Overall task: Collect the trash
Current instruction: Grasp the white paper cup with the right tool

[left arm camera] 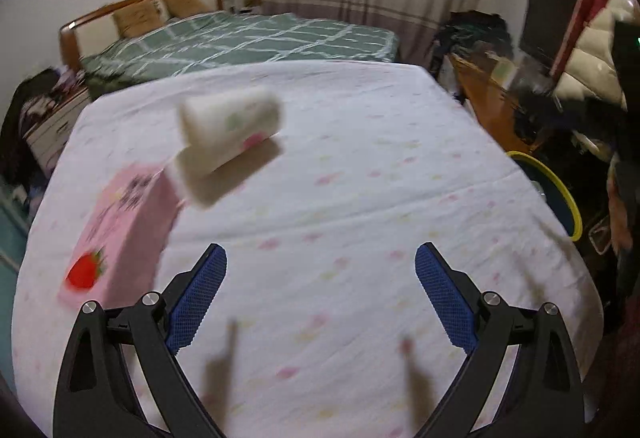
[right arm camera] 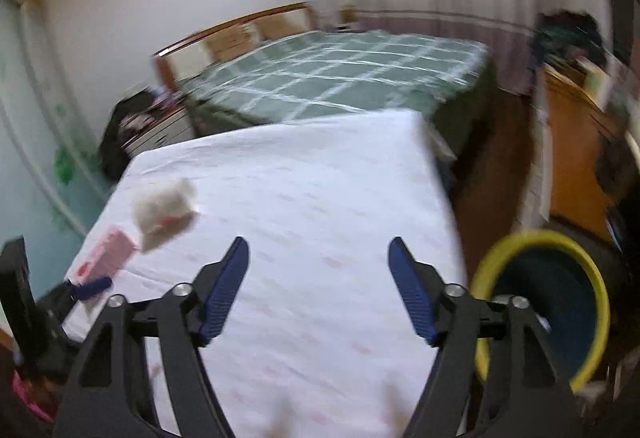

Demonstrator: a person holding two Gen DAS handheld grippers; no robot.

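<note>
Now, left gripper (left arm camera: pixel 320 262): wide open, holding nothing, above the white sheet (left arm camera: pixel 360 177).
Right gripper (right arm camera: pixel 318 258): wide open too, holding nothing.
Trash: pink carton (left arm camera: pixel 116 234) and paper cup (left arm camera: pixel 226 141) lie touching on the sheet.
Bin (right arm camera: pixel 540 302): beside the bed, yellow rim.

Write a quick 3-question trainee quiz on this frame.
1. True or false: the left tongs grip the pink strawberry-print carton.
2. Which lies nearer the far edge of the white sheet-covered table: the carton or the white paper cup lying on its side?
3. The yellow-rimmed dark bin stands on which side of the right tongs? A) left B) right

Key: 1 false, both tongs open and empty; 2 the cup; 3 B.
</note>
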